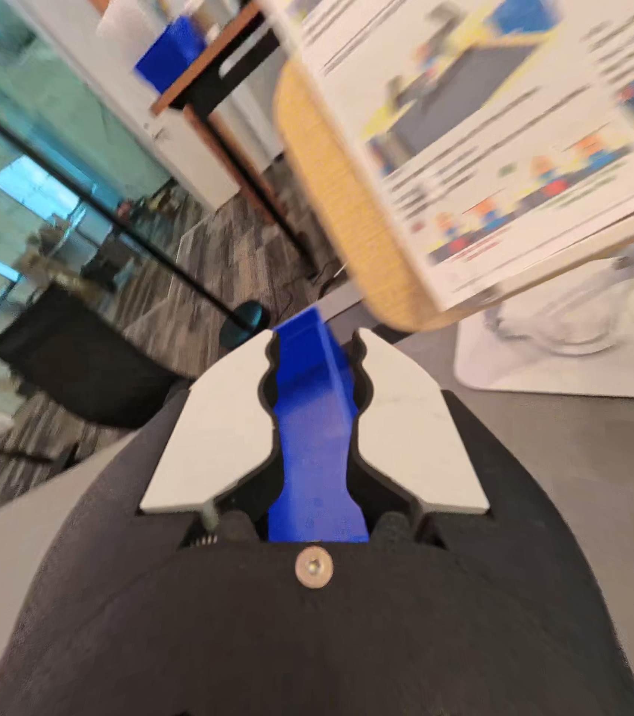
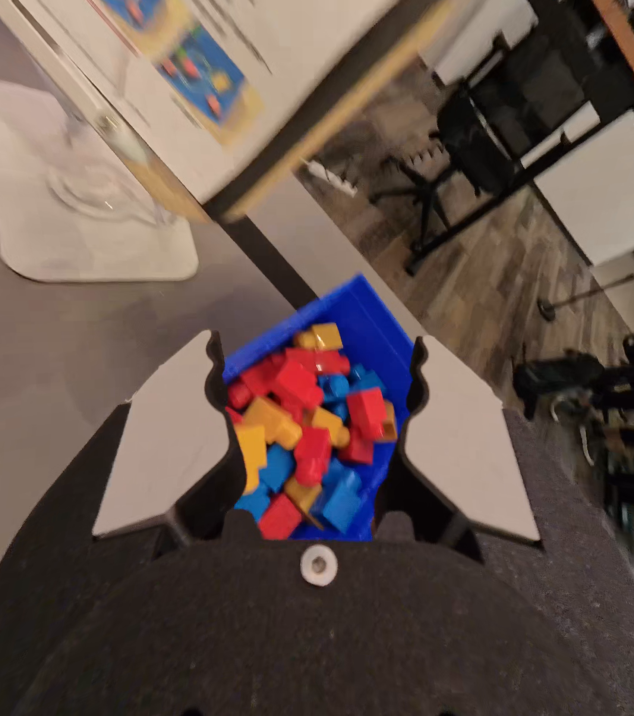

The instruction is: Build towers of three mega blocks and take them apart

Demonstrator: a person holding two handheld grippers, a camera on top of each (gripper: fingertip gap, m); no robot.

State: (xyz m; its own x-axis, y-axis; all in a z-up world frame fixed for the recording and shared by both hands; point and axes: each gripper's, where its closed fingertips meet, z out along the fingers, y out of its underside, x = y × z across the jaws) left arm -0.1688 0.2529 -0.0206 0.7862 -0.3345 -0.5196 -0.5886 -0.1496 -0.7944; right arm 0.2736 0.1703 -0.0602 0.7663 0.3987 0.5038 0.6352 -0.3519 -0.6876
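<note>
No tower is showing anywhere in either view, so the building looks not yet begun: every block in sight is lying loose in the blue bin point(image 2: 369, 329).

The left tongs point(image 1: 317, 345) are closing nearly shut on a blue wall, which I am taking to be the rim of that same bin point(image 1: 307, 387); the wall is running straight away from the camera toward 12 o'clock, edge-on between the fingers.

The right tongs point(image 2: 317, 348) are hanging wide open and empty above the bin, with the pile of red, yellow and blue blocks point(image 2: 307, 418) showing between the fingers. The bin is sitting on the grey table point(image 2: 94, 348) close to its edge, its long axis running from 6 o'clock toward 12 or 1 o'clock. The blocks are pointing every way, none seated on another as far as the blur allows.
</note>
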